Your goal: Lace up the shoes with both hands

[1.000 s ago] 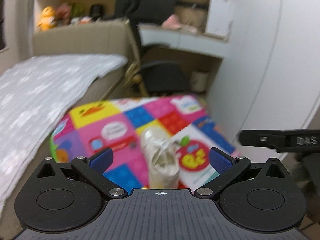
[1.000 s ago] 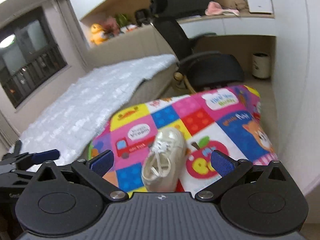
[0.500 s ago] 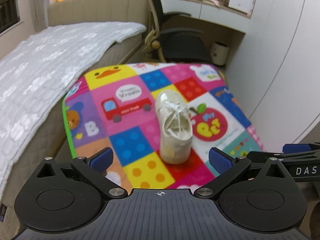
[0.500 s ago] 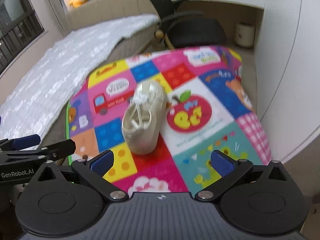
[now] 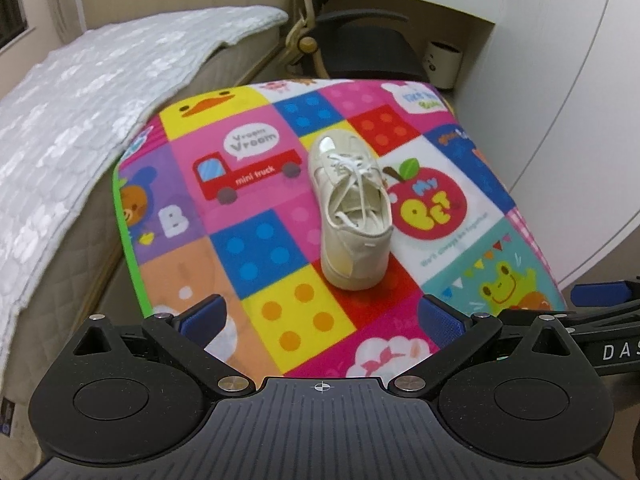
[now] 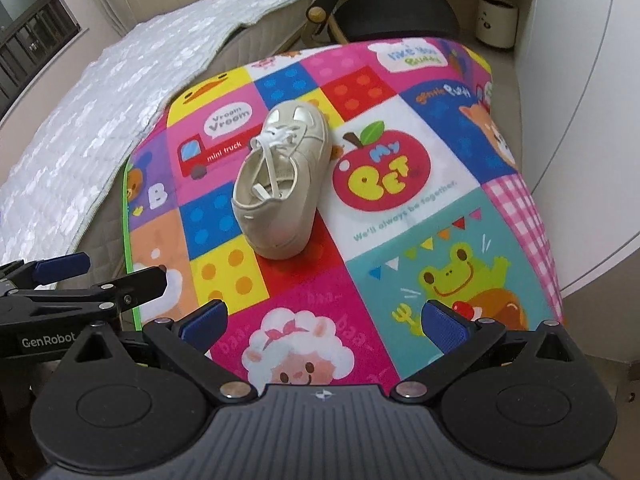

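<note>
Shoe: I saw a small cream-white leather sneaker standing upright near the middle of the mat, heel toward me and toe pointing away.
Laces: its white cotton laces lay loose and untied over the tongue, with the ends dropping into the shoe opening.
Mat: the bright patchwork play mat with cartoon squares bore the sneaker; a red truck picture lay to the shoe's left and a red apple picture to its right.
Left gripper: my black left gripper with blue pads hovered on the near side of the shoe, apart from it, fingers spread wide and holding nothing.
Right gripper: my black right gripper with blue pads hung over the near edge of the mat, also spread wide and empty, the shoe farther off and slightly left.
Surroundings: a bed with a grey quilted cover ran along the left, and a black office chair stood at the far end.
</note>
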A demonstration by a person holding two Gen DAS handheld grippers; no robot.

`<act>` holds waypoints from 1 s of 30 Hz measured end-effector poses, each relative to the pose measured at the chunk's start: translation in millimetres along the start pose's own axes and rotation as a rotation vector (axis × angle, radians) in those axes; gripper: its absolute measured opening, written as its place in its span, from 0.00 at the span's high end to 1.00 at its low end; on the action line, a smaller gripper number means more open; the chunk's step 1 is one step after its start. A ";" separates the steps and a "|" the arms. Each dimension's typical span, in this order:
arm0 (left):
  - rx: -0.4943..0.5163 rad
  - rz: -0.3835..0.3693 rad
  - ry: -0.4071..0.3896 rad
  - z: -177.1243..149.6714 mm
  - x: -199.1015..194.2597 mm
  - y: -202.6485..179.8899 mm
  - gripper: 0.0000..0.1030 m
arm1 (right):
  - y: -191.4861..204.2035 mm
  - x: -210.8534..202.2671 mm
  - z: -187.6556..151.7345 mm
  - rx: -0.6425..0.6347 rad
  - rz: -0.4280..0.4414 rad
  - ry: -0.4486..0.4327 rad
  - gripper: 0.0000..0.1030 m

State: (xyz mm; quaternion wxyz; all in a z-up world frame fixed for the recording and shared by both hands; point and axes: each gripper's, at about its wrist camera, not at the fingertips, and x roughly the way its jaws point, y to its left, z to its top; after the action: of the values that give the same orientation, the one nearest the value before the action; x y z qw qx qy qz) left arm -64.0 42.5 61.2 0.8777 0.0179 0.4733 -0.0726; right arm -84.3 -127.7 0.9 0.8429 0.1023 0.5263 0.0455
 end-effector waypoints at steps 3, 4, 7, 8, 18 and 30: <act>-0.004 0.000 0.005 1.3 3.7 1.0 0.00 | -3.0 4.8 1.2 0.008 0.000 0.005 0.00; -0.005 0.000 0.006 1.7 5.1 1.5 0.00 | -3.9 7.0 1.8 0.011 -0.003 0.008 0.00; -0.018 -0.008 0.014 3.2 9.7 5.0 0.00 | -6.7 14.9 3.0 0.021 -0.014 0.019 0.00; -0.019 -0.014 0.019 3.2 11.5 5.8 0.00 | -7.7 18.7 3.3 0.025 -0.016 0.028 0.00; -0.016 -0.022 0.051 2.4 23.4 7.2 0.00 | -9.2 36.2 5.3 0.029 -0.031 0.064 0.00; -0.015 -0.046 0.068 -3.9 29.4 13.4 0.00 | -7.7 36.4 1.0 0.012 -0.018 0.074 0.00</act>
State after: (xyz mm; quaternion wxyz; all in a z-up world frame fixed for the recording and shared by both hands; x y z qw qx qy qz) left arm -49.4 52.9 34.0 0.8592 0.0031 0.5038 -0.0888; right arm -67.6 -128.7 -32.3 0.8224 0.1011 0.5585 0.0386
